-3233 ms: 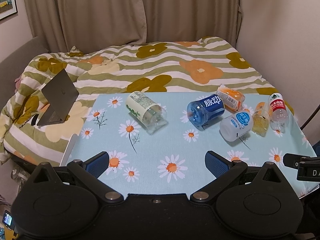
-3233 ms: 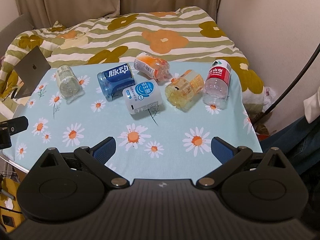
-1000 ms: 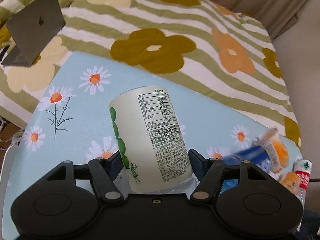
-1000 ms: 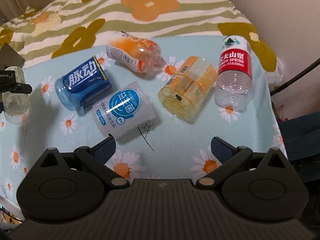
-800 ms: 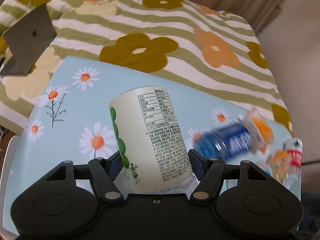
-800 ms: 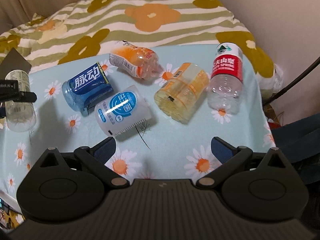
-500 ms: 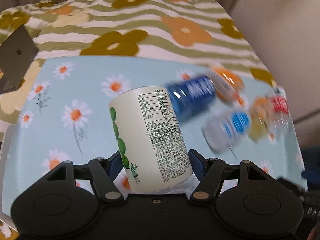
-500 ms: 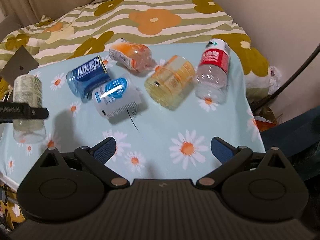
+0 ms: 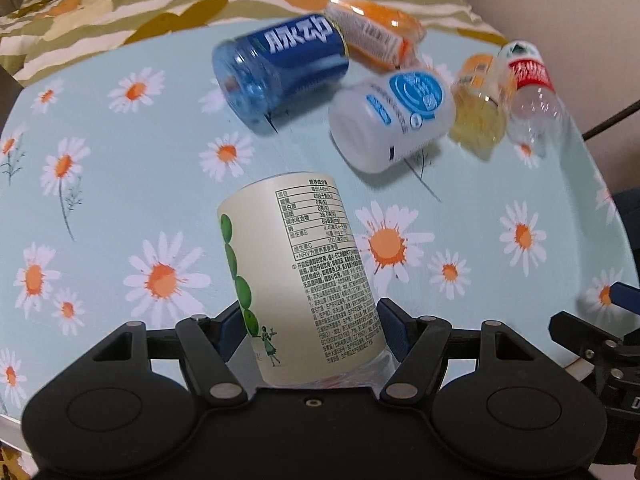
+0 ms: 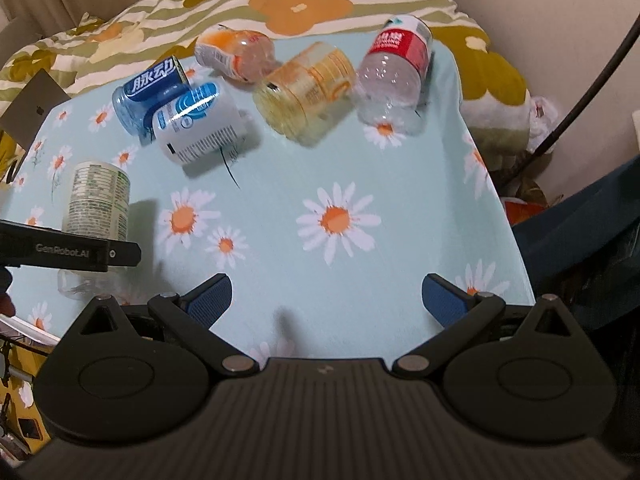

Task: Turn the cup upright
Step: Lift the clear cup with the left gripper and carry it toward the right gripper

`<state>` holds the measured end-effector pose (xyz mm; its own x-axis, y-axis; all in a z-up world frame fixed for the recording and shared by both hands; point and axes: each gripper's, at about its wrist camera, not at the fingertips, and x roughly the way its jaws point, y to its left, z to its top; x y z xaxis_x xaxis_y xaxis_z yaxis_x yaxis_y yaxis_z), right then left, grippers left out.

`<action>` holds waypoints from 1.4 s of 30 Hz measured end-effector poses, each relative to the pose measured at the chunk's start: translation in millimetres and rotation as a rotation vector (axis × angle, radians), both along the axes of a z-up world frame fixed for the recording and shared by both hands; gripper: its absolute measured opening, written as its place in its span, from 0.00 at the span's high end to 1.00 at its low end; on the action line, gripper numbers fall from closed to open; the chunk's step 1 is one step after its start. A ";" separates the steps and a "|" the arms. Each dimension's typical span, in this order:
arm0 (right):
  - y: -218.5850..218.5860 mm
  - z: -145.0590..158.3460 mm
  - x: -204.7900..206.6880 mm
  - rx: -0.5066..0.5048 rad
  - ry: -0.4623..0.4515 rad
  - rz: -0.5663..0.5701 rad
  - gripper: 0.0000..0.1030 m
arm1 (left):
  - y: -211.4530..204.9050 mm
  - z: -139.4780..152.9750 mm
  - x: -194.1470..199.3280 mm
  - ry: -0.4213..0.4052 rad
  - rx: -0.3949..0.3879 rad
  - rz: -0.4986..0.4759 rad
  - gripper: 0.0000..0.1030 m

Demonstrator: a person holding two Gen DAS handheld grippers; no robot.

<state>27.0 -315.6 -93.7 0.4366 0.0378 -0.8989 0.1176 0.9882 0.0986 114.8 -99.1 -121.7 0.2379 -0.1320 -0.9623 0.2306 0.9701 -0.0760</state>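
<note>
Daisy-printed cloth covers the bench (image 10: 400, 168), above which the left gripper (image 9: 312, 328) has its jaws pinching the cup (image 9: 300, 276), a cream-labelled, likely light, thin-walled, crushable cut bottle best held mid-body, while the right gripper (image 10: 326, 294) hangs spread wide.

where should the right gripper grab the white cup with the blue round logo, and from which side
Grip the white cup across its round body, near mid-length. It lies on its side, so the open right gripper should probably descend from above with one finger on each curved flank. The blue cup touches its far-left side, so that gap looks tight.
</note>
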 end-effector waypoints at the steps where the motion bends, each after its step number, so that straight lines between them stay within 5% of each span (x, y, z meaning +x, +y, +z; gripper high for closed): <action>1: -0.9 -1.0 -0.5 0.000 0.002 0.000 0.00 | -1.8 -2.6 1.1 0.004 0.007 -0.005 0.29; 10: -3.6 -5.8 -3.4 0.005 0.014 0.003 0.00 | -7.0 -14.5 6.1 0.046 0.014 -0.007 0.27; 14: -2.5 -4.5 -5.2 0.008 0.015 0.004 0.00 | -5.4 -12.4 4.6 0.031 0.019 -0.011 0.07; 24: -3.1 2.8 -10.4 0.004 -0.002 0.005 0.00 | -8.9 -3.5 -3.0 -0.004 0.027 -0.018 0.07; 36: 7.0 53.8 4.7 0.028 -0.022 0.108 0.00 | 28.6 72.2 -45.6 -0.158 -0.018 0.147 0.00; 42: 40.4 76.8 30.6 0.055 -0.034 0.190 0.00 | 72.3 81.3 -52.3 -0.172 -0.047 0.200 0.00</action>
